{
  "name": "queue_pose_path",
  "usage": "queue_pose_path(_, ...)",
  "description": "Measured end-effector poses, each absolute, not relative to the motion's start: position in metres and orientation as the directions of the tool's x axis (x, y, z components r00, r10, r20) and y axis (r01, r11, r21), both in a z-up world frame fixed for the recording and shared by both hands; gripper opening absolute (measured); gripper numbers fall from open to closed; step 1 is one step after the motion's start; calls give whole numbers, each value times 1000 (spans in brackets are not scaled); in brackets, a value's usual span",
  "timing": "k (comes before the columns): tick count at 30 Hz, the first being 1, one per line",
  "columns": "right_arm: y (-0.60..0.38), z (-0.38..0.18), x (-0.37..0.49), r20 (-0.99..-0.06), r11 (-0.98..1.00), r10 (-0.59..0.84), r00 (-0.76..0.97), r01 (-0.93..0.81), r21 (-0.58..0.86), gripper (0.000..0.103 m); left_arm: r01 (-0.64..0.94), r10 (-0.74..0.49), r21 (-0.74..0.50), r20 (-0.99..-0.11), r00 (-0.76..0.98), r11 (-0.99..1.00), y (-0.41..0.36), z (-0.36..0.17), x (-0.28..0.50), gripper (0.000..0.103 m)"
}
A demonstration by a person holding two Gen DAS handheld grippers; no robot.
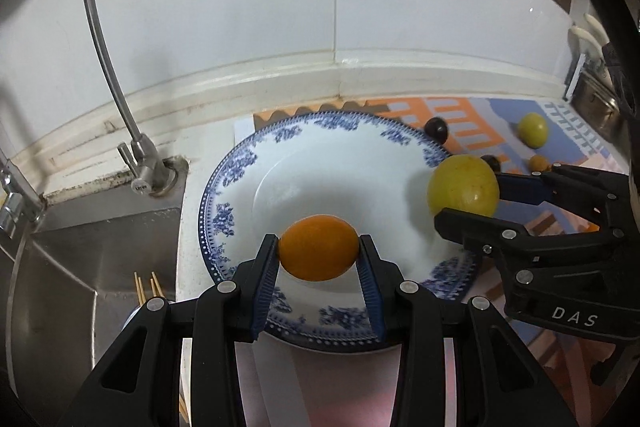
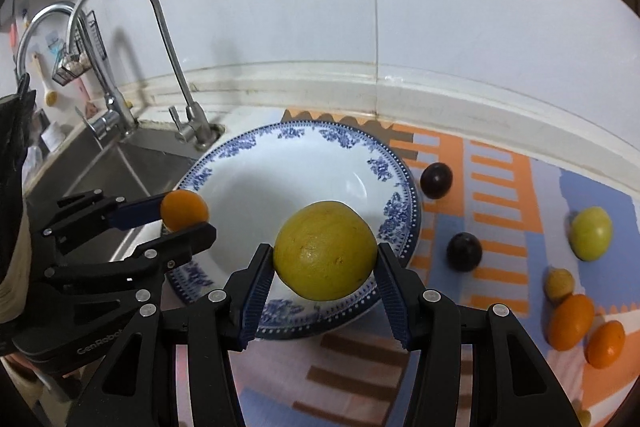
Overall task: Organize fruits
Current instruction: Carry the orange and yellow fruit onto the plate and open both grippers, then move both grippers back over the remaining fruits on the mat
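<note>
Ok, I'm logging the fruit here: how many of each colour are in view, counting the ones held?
orange fruit: 3
yellow fruit: 2
dark fruit: 2
tan fruit: 1
Total: 8

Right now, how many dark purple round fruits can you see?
2. One dark fruit lies on the mat just right of the plate; the other dark fruit lies on the mat, nearer the camera. More may be hidden.
</note>
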State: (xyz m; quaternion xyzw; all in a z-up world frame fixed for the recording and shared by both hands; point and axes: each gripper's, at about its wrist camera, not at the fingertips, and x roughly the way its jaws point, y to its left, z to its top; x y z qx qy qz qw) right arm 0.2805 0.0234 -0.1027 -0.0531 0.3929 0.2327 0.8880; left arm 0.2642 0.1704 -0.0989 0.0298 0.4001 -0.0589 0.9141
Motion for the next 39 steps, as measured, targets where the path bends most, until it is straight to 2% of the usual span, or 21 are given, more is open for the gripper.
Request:
queue_pose_path(15,32,-117,292,-747,885,351,564,-461,68,52,130,-70,15,-777,626,991,172,-116,276,39)
queue_pose_path(19,29,-116,292,-735,883,370,568,-461,88,53,115,-36,51,-760,649,992,173,-107,268,51)
queue_pose_path(23,26,-102,282,-699,887,370,612,-456,70,59,88,0,81,-735,678,993,173,-91,254,54)
queue_pose_path(31,5,-66,242,-631,902,369,683,-428,64,60,77,-20,60,-647,762,995,159,-47,210,67)
queue_pose_path(39,-31,-35,192,-556,938,306,773,-344,38,74,92,-39,61,-584,811,994,132,-15,172,83)
